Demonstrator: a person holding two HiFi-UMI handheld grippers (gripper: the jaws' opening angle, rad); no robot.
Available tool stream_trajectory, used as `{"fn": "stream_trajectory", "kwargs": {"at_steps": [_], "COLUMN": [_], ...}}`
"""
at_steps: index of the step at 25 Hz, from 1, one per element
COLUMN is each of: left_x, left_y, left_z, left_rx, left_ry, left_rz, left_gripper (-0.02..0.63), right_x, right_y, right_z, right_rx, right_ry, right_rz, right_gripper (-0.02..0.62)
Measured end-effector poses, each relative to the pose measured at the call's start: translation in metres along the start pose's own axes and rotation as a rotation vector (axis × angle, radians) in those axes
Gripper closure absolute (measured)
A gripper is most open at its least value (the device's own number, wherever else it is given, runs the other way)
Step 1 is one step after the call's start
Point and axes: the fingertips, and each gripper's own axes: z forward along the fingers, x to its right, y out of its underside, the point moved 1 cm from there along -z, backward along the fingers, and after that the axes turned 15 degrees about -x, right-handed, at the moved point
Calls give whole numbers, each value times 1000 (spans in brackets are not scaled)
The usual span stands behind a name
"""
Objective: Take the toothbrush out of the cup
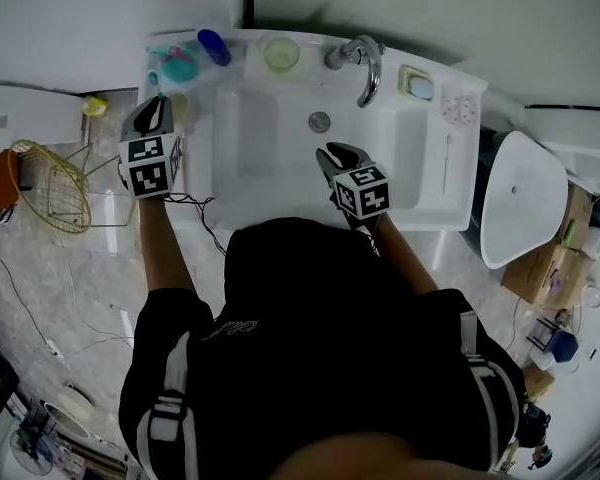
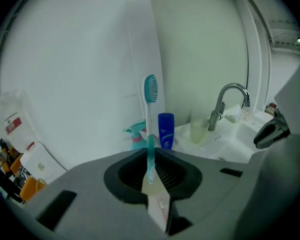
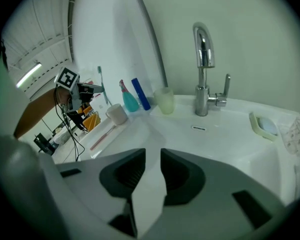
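A teal-and-white toothbrush [image 2: 150, 91] stands upright with its bristles on top, and my left gripper [image 2: 151, 160] is shut on its lower handle. In the right gripper view the toothbrush [image 3: 101, 81] hangs in the left gripper [image 3: 87, 89] above a pale cup [image 3: 116, 114] on the sink's left rim, its tip clear of the cup. In the head view the left gripper [image 1: 158, 108] is over the sink's left rim and hides most of the cup. My right gripper [image 1: 335, 156] hovers over the basin, open, with nothing between its fingers.
A chrome faucet [image 1: 365, 63] stands at the back of the white sink [image 1: 250, 128]. Along the back rim are a teal spray bottle [image 1: 177, 63], a blue bottle [image 1: 213, 46] and a pale green cup [image 1: 280, 53]. A pink toothbrush [image 3: 102, 134] lies on the left rim. A soap dish [image 1: 418, 85] sits at the right.
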Motion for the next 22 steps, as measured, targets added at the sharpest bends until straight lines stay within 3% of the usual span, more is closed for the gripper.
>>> {"fn": "stream_trajectory", "kwargs": {"at_steps": [4,8,12,18,22], "left_x": [3,18,38,70,82], "left_y": [6,24,66,138,178], "left_z": [-33,-52,-58,-35,-8], "left_rx": [39,4,-107,-269,-394], "left_ry": [-30,-18,28,155,175], "left_rz": [-36,-20,-30,-146,-132], "left_gripper": [554,553,554,553,553], "right_x": [-8,-10,-17,-20,-19], "right_y": [-6,-7,-5,-1,5], "right_z": [1,3,6,6,6], "right_rx": [2,-4,-8,-11,-19], "right_ry": [-32,-55,-77,-89,-88], "right_rz": [-67,-100,-120,-124,-115], "right_gripper": [495,497,497,497,497]}}
